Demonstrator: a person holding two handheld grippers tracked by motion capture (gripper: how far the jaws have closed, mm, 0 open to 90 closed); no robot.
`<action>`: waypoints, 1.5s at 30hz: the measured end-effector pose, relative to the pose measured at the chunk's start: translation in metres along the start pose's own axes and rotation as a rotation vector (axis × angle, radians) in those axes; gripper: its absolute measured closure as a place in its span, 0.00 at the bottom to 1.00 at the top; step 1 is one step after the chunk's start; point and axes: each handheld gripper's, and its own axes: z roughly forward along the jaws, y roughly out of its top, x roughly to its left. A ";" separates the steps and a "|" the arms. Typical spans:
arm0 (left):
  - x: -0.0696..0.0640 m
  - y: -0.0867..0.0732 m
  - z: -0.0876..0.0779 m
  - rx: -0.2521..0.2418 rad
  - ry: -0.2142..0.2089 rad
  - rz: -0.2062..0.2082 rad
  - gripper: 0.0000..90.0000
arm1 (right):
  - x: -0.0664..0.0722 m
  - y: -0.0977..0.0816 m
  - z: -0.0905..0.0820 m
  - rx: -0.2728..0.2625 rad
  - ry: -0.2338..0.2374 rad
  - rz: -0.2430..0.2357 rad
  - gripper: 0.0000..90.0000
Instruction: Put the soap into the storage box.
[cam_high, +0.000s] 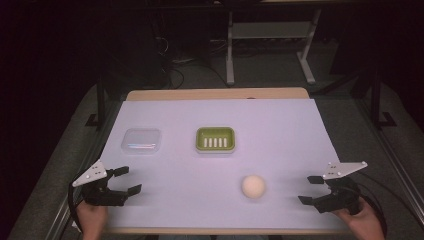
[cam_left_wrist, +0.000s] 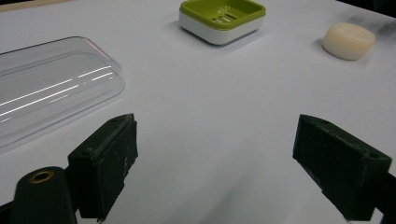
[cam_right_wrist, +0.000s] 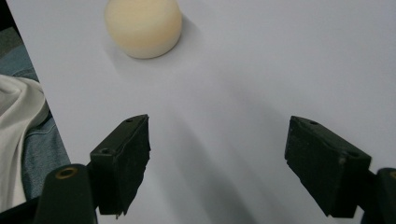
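Flanking soap, hand-held grippers agape

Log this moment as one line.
left gripper open, empty | right gripper open, empty | soap on table | green dish empty

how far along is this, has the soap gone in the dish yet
Nothing looks done so far. The cream soap bar lies on the white table cover, apart from the green soap dish, which holds nothing. The clear plastic lid lies by itself left of the dish. Nothing is in hand: the left claw and right claw are both open near the table's front edge. Probably every step is left.
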 end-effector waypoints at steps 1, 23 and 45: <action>0.000 0.000 0.000 0.000 -0.001 -0.002 0.15 | 0.003 0.003 0.002 0.005 0.005 -0.010 0.24; -0.001 0.000 0.000 -0.012 -0.016 0.005 0.15 | 0.022 0.026 0.018 0.038 0.028 -0.077 0.25; -0.001 0.001 -0.001 -0.017 -0.019 0.007 0.15 | 0.036 0.039 0.029 0.058 0.071 -0.121 0.25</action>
